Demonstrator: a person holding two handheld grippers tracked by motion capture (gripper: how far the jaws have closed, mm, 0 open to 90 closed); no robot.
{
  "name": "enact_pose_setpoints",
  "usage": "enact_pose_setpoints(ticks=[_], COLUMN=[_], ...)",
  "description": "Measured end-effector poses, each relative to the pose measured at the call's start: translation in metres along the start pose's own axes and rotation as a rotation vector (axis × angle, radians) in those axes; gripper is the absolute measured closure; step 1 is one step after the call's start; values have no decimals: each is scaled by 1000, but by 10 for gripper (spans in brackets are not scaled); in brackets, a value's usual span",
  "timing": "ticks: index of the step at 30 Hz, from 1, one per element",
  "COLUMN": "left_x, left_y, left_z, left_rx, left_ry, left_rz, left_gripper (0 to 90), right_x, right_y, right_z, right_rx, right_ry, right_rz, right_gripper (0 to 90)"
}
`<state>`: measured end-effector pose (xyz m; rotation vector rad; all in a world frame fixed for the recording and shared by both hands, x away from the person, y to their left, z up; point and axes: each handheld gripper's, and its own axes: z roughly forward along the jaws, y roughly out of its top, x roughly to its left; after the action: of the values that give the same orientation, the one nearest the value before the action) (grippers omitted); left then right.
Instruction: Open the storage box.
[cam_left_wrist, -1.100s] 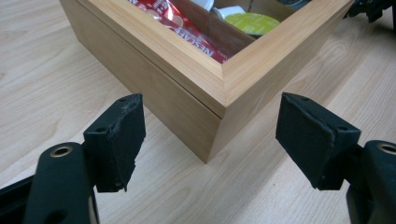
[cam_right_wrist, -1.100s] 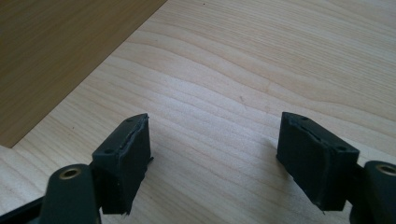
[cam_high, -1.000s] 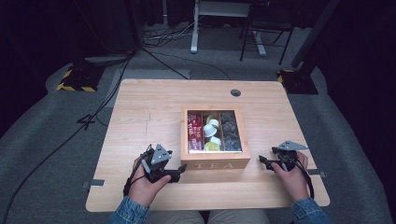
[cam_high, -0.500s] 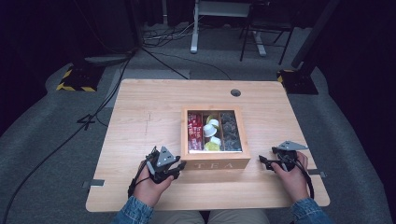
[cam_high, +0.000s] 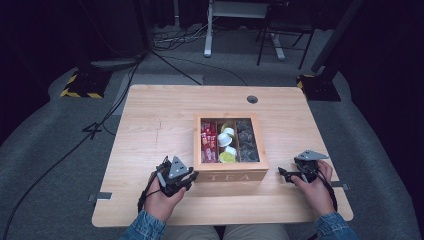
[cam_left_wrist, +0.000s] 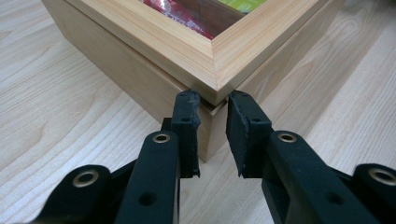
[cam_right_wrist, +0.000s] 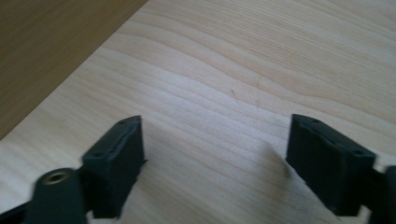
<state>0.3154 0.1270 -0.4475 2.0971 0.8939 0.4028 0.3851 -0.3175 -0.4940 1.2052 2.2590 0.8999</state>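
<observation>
Sitting mid-table, the tea box (cam_high: 230, 170) was still lidded, so nothing looked done. Your left gripper (cam_left_wrist: 212, 123) had its jaws narrowly apart astride the near-left corner, just under the lid (cam_left_wrist: 187, 44). Your right gripper (cam_right_wrist: 215, 163) waited beside it, jaws wide apart.

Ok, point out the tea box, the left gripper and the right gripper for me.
tea box (cam_high: 231, 176), high view, front wall with the lettering.
left gripper (cam_left_wrist: 212, 122), left gripper view, gap between its jaws at the box corner.
right gripper (cam_right_wrist: 217, 161), right gripper view, between its jaws.
</observation>
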Motion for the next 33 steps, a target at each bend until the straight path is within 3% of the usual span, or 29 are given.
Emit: enact_pose_setpoints(ticks=[3, 11, 15, 22, 26, 33], left_x=[0, 1, 1, 2, 2, 2], left_y=[1, 5, 6, 6, 7, 7], left_z=[-1, -3, -4, -4, -5, -5], left_rx=[-5, -26, -28, -33, -37, -55], left_ry=[-2, -4, -6, -6, -4, -8], left_rz=[-3, -3, -2, -5, 4, -2], left_gripper=[736, 735, 735, 734, 731, 729], right_x=[6, 28, 40, 59, 67, 70], right_y=[7, 25, 33, 46, 51, 58], right_z=[-12, -41, -47, -42, -34, -28], right_rx=[-30, -121, -149, -184, -169, -197], right_ry=[11, 107, 152, 212, 206, 194], right_rz=[-30, -108, -144, -184, -229, -236], right_gripper=[185, 207, 225, 254, 238, 233])
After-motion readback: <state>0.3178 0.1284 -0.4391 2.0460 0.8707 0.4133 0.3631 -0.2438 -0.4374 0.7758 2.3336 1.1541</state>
